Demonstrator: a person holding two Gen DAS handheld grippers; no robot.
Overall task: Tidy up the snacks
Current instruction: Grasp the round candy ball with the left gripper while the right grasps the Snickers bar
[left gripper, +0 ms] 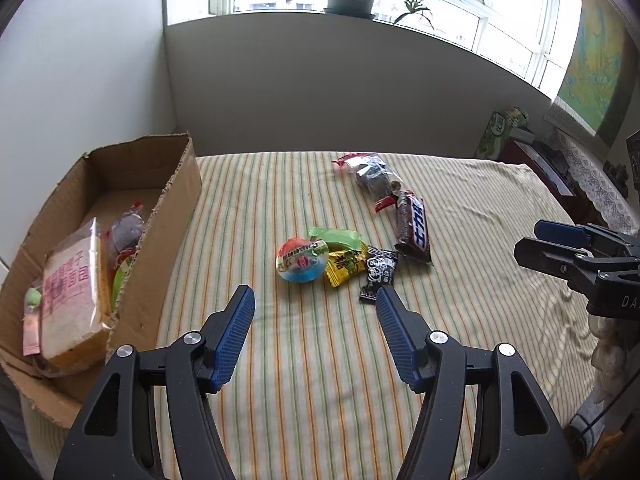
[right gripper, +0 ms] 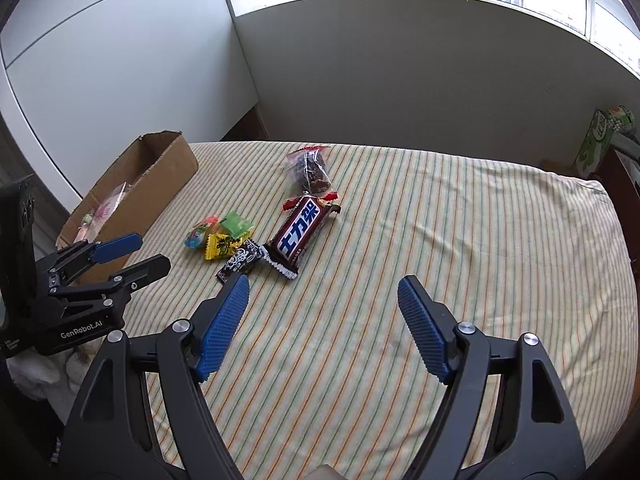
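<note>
**Both claws empty, snack pile still out on the striped cloth**

Your left claw (left gripper: 315, 300) hangs over the striped cloth (left gripper: 320, 360) with its blue pads spread about halfway and nothing between them. Your right claw (right gripper: 323, 288) is spread wider, also holding nothing.

The loose snacks sit in a small cluster just ahead of both claws. There's a round, multicoloured plastic-wrapped candy ball (left gripper: 303, 261), with a green crinkly wrapper (left gripper: 335, 237) touching it at the back and a yellow foil packet (left gripper: 345, 267) right beside it. A small black-and-white sachet (left gripper: 377, 274) lies against the yellow one, close to your left claw's right pad. Next over is the brown chocolate bar with blue-and-white lettering (right gripper: 299, 235), and beyond it a clear bag of dark pieces with red ends (right gripper: 310, 172), touching the bar's far end.

The open brown cardboard box (left gripper: 176, 216) stands at the left edge of the cloth. It holds a wrapped loaf-like bread pack with pink print (left gripper: 74, 292) plus a few smaller packets.
</note>
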